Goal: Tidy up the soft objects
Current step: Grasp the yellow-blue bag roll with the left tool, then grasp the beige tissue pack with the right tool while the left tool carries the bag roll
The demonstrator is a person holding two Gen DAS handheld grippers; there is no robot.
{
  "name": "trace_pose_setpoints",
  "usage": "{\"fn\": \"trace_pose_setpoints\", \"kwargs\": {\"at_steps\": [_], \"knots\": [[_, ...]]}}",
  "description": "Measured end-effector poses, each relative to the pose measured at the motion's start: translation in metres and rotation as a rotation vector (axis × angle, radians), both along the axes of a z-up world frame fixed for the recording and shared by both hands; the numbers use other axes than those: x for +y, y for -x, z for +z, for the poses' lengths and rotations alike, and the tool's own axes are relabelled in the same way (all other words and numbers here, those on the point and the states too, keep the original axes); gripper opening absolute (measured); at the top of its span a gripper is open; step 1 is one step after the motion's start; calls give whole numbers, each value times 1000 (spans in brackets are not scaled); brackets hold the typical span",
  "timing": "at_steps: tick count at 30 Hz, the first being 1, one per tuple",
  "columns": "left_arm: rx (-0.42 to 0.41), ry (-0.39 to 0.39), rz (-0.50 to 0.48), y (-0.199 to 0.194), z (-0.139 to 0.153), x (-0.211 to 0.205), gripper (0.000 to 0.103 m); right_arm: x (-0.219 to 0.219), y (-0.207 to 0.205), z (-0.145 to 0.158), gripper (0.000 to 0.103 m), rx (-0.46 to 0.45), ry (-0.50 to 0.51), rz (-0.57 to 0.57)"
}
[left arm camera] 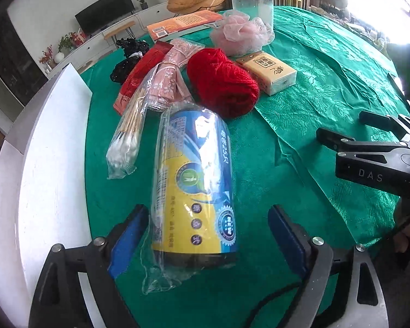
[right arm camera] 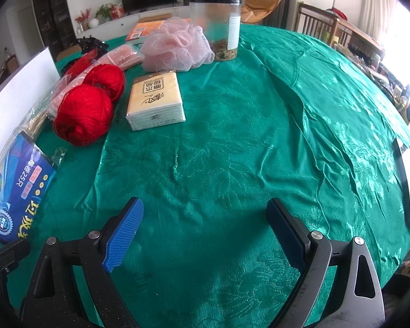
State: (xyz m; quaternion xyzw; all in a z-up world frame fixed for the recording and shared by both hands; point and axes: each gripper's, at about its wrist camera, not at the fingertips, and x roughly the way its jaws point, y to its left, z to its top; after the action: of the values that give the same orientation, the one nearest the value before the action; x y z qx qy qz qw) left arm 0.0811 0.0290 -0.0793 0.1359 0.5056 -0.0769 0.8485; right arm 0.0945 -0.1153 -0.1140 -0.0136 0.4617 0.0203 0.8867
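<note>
L claw (left arm camera: 207, 235) released w/ bag roll (left arm camera: 194, 188) btwn fingers; R claw (right arm camera: 205, 235) released over green cloth (right arm camera: 232, 136).

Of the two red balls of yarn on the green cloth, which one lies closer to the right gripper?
The bigger-looking red yarn ball, lying beside the tissue pack. The other yarn ball sits behind it, farther from the right gripper.

Light: bright daylight from window side, right edge in both views
Glare: blown-out white at upper right; sheen on green tablecloth (right arm camera: 232, 136); highlights on plastic-wrapped roll (left arm camera: 194, 180)
Shadows: soft, under red yarn (left arm camera: 221, 82) and the gripper fingers
Distortion: strong fisheye, black vignette corners
Focus: centre sharp, far room slightly soft
</note>
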Motion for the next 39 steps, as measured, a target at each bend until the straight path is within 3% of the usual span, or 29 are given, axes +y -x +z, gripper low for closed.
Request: {"fn": "trace_pose_setpoints", "kwargs": {"at_steps": [13, 17, 19, 20, 23, 26, 32, 37, 38, 39], "knots": [[22, 13, 85, -32, -18, 9, 89, 0, 0, 0, 93, 0, 0, 0], [4, 57, 94, -30, -15, 11, 88, 0, -1, 0, 93, 0, 0, 0], [-27, 66, 97, -27, -11, 12, 73, 0, -1, 0, 93, 2, -3, 0], [-39, 63, 101, -26, -10, 14, 57, -2, -1, 1, 93, 6, -12, 1], [-27, 157, 118, -21, -7, 23, 55, -26, 5, 16, 92, -49, -176, -31], [-29, 193, 126, -9, -6, 26, 55, -52, -3, 30, 92, -108, -301, -74], [-27, 239, 131, 6, -2, 28, 55, -22, -80, 31, 91, 57, -261, 103], [-48, 268, 145, 14, 13, 38, 55, 25, -123, 17, 88, 150, -151, 202], [-62, 283, 148, 17, 19, 43, 55, 29, -126, 13, 67, 167, -122, 207], [-77, 298, 151, 20, 26, 46, 55, 30, -125, 14, 55, 158, -92, 205]]}}
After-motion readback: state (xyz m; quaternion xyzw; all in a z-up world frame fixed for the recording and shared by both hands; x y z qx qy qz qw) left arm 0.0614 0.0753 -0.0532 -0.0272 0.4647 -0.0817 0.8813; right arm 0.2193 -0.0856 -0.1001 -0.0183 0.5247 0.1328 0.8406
